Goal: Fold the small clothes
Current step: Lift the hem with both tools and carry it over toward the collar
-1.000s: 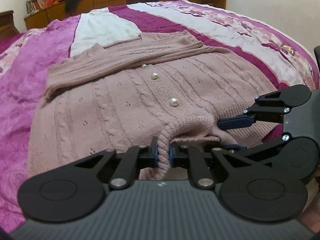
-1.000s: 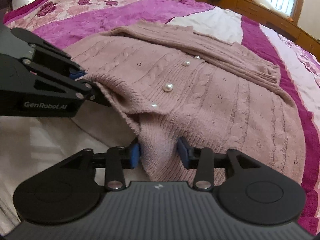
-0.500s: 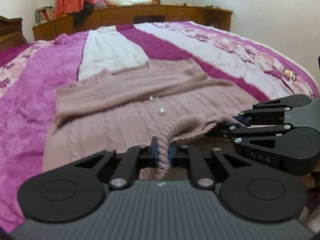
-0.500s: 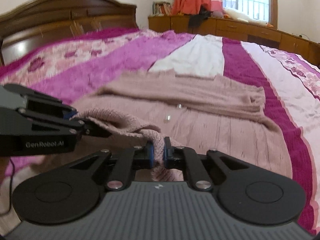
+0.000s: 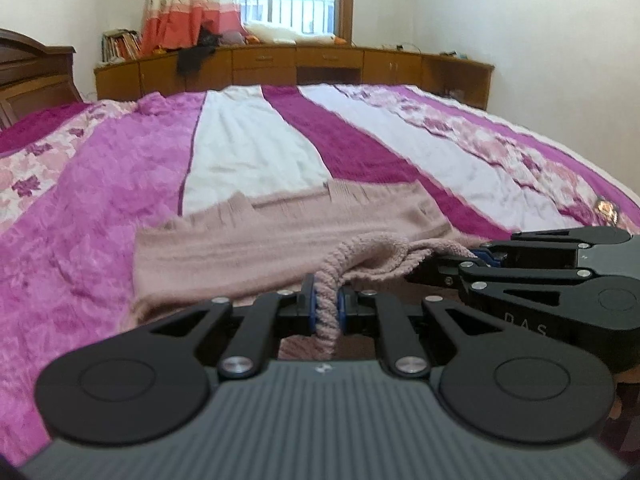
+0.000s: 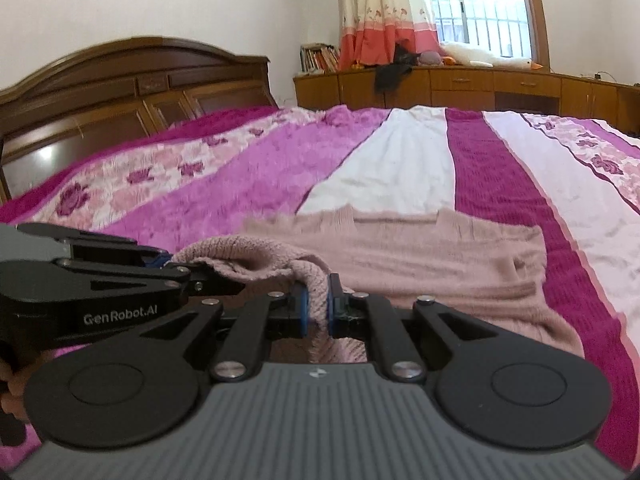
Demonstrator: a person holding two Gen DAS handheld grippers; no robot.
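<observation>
Left gripper (image 5: 325, 305) and right gripper (image 6: 317, 307) each clamped on the cardigan (image 5: 288, 236) hem, lifted between the pads; body lies ahead on bedspread (image 5: 100, 200). Advice: carry both level, lay hem onto collar edge.

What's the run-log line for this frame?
phase: fold lift | left gripper: shut on cardigan hem | right gripper: shut on hem | hem raised off bedspread

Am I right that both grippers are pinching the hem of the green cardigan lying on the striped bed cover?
Not quite: the cardigan is dusty pink, not green, as the left wrist view shows. Both the left gripper and right gripper do pinch its hem.
</observation>
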